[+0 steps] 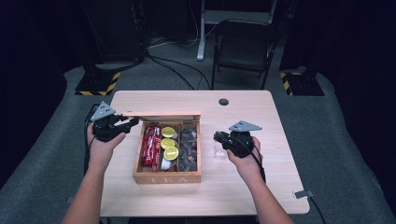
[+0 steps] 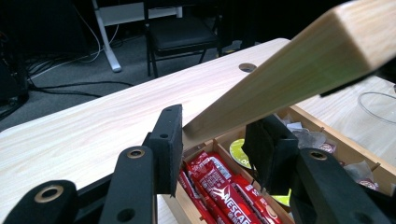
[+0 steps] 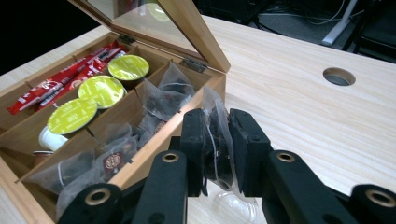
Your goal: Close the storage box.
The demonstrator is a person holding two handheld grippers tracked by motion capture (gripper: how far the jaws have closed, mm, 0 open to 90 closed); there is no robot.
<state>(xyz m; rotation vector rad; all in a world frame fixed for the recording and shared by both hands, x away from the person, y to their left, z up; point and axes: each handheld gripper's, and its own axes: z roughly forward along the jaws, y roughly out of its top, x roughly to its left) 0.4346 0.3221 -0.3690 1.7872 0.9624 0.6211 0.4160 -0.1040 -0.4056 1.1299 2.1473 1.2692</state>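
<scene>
Wooden lid [image 2: 299,70] clamped by left tool [image 2: 212,140] — right tool [image 3: 215,140] pinching tea bag [image 3: 217,135].

My table [image 1: 154,100] is light wood with a round cable hole [image 1: 223,101] near its far edge. A wooden tea box [image 1: 167,178] sits directly on it, well nearer to me than that hole and a little to its left, lid raised. Just right of the box a clear glass [image 1: 219,150] stands on the tabletop, straight toward me from the hole. A small grey clip [image 1: 303,193] sits at the near right corner, far from the hole.
</scene>
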